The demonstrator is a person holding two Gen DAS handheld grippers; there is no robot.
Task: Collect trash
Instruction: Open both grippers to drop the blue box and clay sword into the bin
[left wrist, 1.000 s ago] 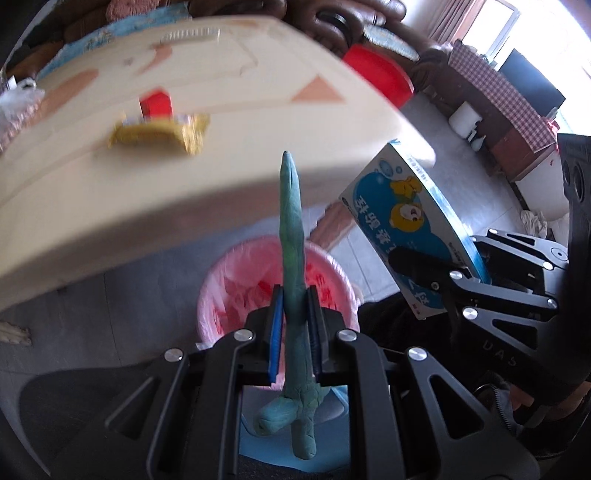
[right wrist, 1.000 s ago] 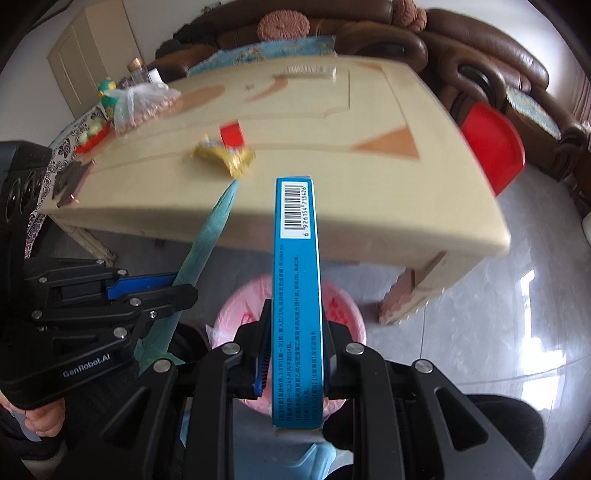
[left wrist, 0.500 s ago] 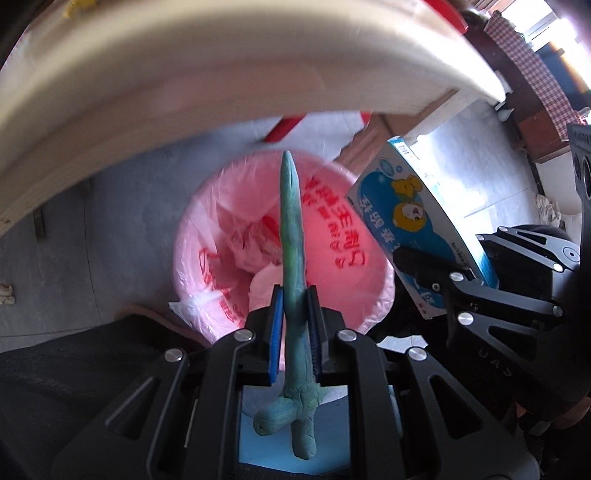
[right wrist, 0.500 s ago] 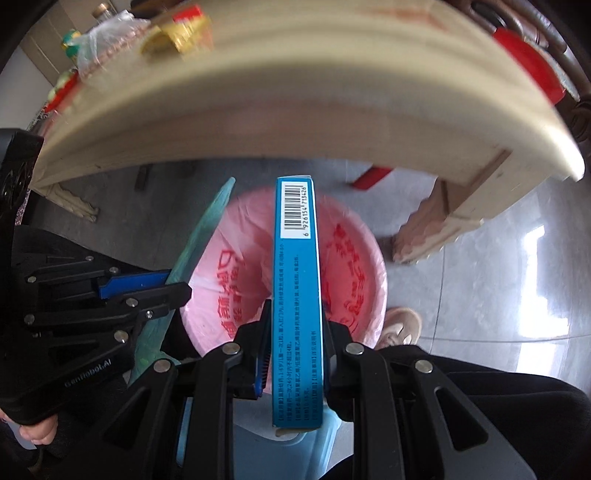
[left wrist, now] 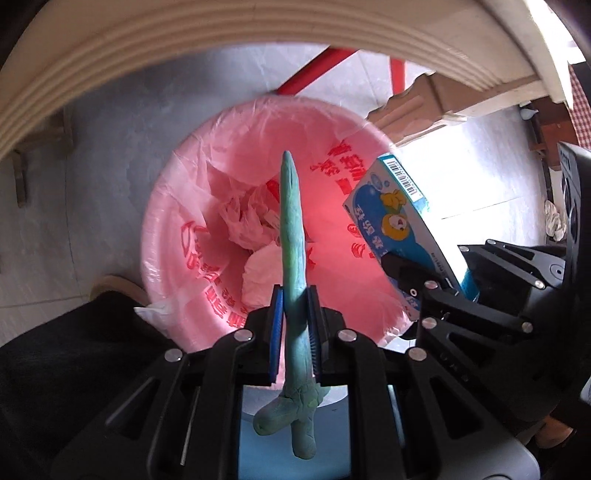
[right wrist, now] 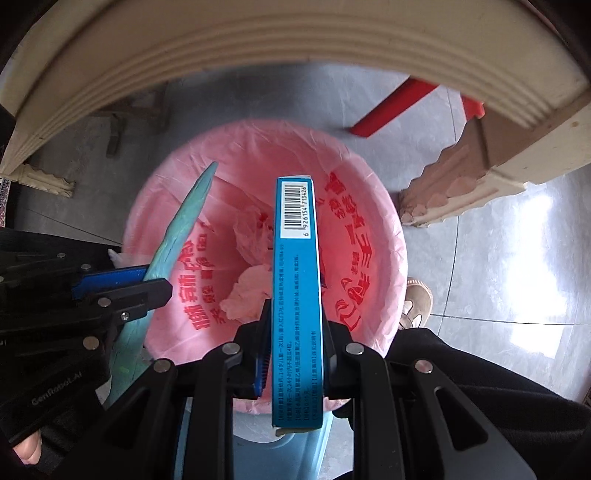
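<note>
A bin lined with a pink bag (left wrist: 177, 206) stands on the floor below both grippers. My left gripper (left wrist: 295, 306) points steeply down over its mouth, shut on a long teal-green wrapper (left wrist: 291, 221) that sticks out past the fingers. To its right my right gripper (right wrist: 295, 317) points straight down, shut on a flat blue carton (right wrist: 295, 277) with a barcode at its far end. In the left wrist view the carton (left wrist: 395, 221) hangs over the bin's right rim. In the right wrist view the wrapper (right wrist: 184, 225) hangs over the bin's (right wrist: 384, 229) left side.
The cream table's edge (left wrist: 258, 29) arches just above the bin, and its carved leg (right wrist: 443, 184) stands at the right. Red stool legs (left wrist: 317, 70) show behind. Crumpled white paper (right wrist: 247, 291) and pink plastic lie inside the bin. A person's shoe (right wrist: 417, 299) and dark trousers are close by.
Both grippers have dropped from tabletop height to below the table's edge and tipped downward. The bin now fills both views. Each still holds its item.
</note>
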